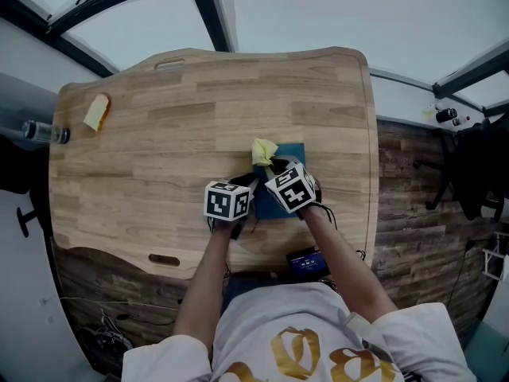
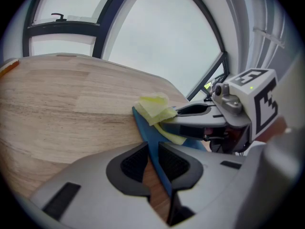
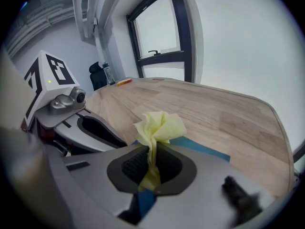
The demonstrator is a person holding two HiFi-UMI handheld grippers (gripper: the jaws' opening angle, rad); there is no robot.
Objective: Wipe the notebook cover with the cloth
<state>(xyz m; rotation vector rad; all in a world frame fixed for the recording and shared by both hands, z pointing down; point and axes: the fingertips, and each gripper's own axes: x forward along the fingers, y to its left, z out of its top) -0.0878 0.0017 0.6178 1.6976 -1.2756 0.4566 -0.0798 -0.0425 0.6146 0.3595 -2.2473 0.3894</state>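
While wiping seems begun, with cleaned extent unreadable, the head view places the thin blue notebook (image 1: 293,153) at the light wooden table's (image 1: 143,126) near middle, the crumpled yellow cloth (image 1: 264,151) over its edge facing the table's far side. Left gripper view: left gripper (image 2: 153,162) clamped on the cover's edge. Right gripper view alone: right gripper (image 3: 152,162) pinching the cloth.
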